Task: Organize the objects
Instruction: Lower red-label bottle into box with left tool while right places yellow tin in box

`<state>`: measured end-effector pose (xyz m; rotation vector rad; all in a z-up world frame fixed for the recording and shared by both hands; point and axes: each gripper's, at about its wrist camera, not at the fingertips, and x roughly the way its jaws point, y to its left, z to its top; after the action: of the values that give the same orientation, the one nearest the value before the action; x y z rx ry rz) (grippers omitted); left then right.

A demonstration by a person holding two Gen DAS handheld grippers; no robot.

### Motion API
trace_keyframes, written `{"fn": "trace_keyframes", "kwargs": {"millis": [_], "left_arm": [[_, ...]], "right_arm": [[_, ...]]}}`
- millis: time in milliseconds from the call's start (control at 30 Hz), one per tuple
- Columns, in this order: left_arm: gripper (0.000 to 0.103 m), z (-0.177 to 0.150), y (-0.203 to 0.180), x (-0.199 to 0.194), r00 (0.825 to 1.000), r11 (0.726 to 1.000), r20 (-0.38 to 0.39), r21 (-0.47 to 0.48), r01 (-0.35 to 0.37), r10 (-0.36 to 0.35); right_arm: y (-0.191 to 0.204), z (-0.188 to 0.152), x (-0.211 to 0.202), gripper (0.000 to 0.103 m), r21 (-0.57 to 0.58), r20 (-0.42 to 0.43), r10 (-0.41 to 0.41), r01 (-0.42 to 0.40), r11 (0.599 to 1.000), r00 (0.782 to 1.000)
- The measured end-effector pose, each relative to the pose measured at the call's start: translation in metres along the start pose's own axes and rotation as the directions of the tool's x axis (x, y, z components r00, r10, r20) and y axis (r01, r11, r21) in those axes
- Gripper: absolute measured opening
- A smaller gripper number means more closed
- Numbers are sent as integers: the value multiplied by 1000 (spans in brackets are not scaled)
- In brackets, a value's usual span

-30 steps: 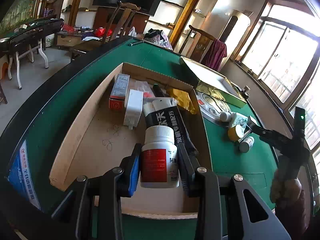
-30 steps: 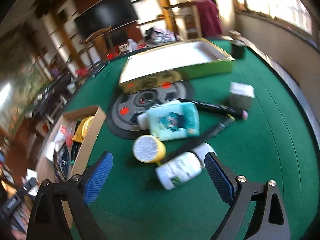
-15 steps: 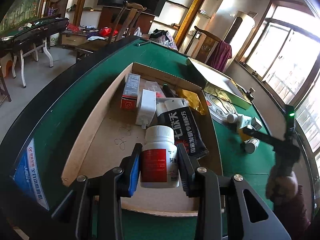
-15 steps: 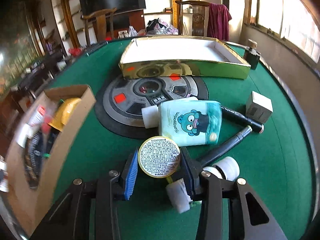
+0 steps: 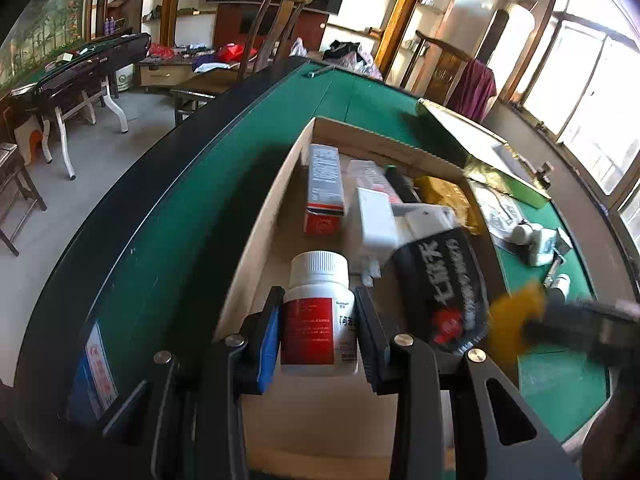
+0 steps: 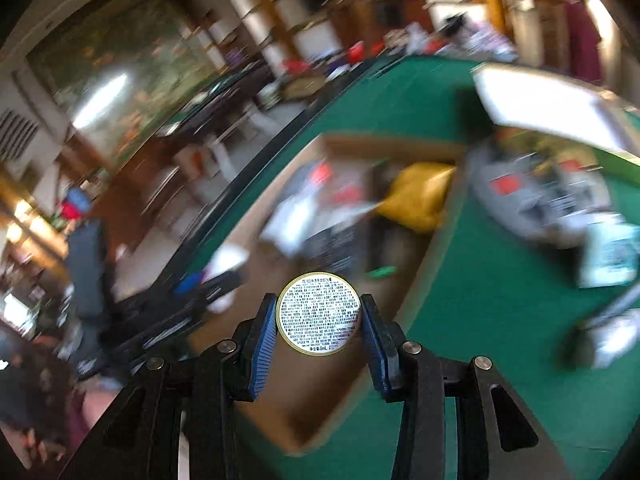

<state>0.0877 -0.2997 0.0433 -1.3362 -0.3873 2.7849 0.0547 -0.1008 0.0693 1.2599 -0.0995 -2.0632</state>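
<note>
My left gripper (image 5: 319, 312) is shut on a white pill bottle (image 5: 318, 276) with a red label, held upright over the near part of the open cardboard box (image 5: 260, 232). Between the blue pads of my right gripper (image 6: 319, 320) sits a small round yellow tin (image 6: 319, 314), its printed face toward the camera; the gripper is shut on it. That tin hangs above the box's near right wall (image 6: 424, 264). In the left wrist view the tin (image 5: 516, 320) and the right gripper (image 5: 568, 320) show as a blur at the right.
Inside the box lie a red-and-grey carton (image 5: 324, 192), a white carton (image 5: 376, 224), a black pouch (image 5: 448, 276) and a yellow packet (image 5: 444, 196). On the green felt to the right are a gold box lid (image 5: 480, 140), white bottles (image 5: 536, 236) and a teal pack (image 6: 608, 252).
The right gripper closed on the yellow tin, lifted it off the felt and swung left to the cardboard box. The left gripper shifted a little with the bottle still in it.
</note>
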Motion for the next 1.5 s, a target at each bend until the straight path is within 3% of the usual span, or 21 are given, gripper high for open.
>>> {"fn": "trace_keyframes", "kwargs": {"millis": [233,500,833,933,1167,1333,1500], "left_arm": [[33,16,1,30,998,999,-54,17,-36,37],[34,22,-3,38,999,999,-31,34,-38,39],[46,25,0,16,1000,1000,20,18,-1,1],[58,26,8,-3,998,1000,60,-10,8,-8],[71,20,30,-34,992,996,123,-85,16,-6],[77,14,38,-40,994,992,112,-129,-2,17],[78,10,30,-46,995,991,98,-133,3,10]], "right_arm": [[21,-1,58,44,-22,-110,17,-20,1000,994],[16,11,71,44,-57,-84,-87,83,995,993],[8,33,81,44,-59,-57,-161,158,986,985],[7,35,79,44,-69,-55,-164,161,985,985],[17,34,87,46,-93,-64,-167,160,983,984],[22,31,72,75,-83,-36,-158,155,984,987],[28,24,33,86,-131,74,-218,226,965,973]]}}
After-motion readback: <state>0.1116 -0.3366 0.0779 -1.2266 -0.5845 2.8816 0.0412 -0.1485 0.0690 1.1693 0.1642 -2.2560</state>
